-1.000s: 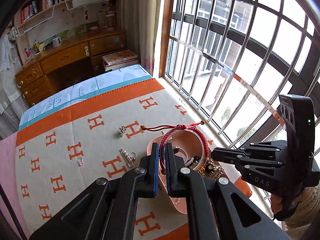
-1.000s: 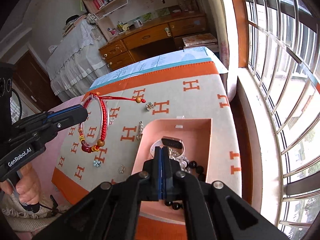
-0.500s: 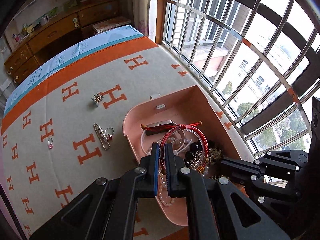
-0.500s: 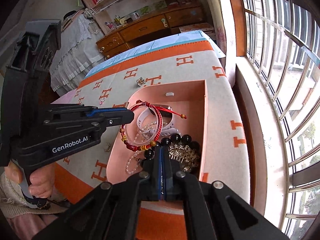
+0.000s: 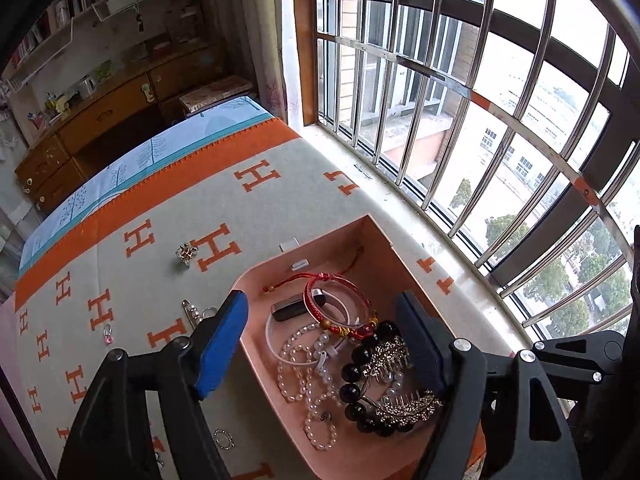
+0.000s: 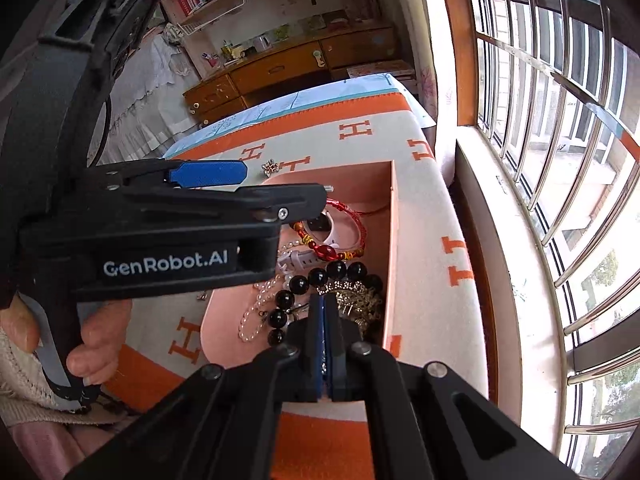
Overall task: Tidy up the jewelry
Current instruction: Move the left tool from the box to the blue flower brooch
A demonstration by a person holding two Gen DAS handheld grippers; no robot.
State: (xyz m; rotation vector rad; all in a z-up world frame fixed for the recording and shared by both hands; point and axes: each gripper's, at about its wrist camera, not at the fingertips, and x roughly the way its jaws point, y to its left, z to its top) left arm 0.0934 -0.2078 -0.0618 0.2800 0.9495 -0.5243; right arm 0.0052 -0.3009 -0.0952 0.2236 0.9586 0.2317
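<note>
A red cord bracelet (image 5: pixel 340 304) lies in the pink tray (image 5: pixel 320 246), on top of a white-band watch (image 5: pixel 288 310). My left gripper (image 5: pixel 320 298) hangs over it with its jaws opening; neither pad touches the bracelet. In the right wrist view the left gripper (image 6: pixel 284 182) reaches over the tray (image 6: pixel 394 240) from the left, above the red bracelet (image 6: pixel 352 216). My right gripper (image 6: pixel 324 300) is shut on nothing, low over the tray's near end. Black beads (image 5: pixel 360 360), pearls (image 5: pixel 296 368) and silver combs (image 5: pixel 400 400) also fill the tray.
On the orange-and-cream blanket (image 5: pixel 120 280) left of the tray lie a silver charm (image 5: pixel 186 254), a pearl pin (image 5: pixel 196 314), a pink pendant (image 5: pixel 107 334) and a ring (image 5: pixel 224 438). A barred window (image 5: pixel 480 120) runs along the right. A hand (image 6: pixel 92 344) holds the left gripper.
The left gripper came down over the tray with the red bracelet, then opened and let it drop inside. The right gripper sank closer to the tray and stayed shut.
</note>
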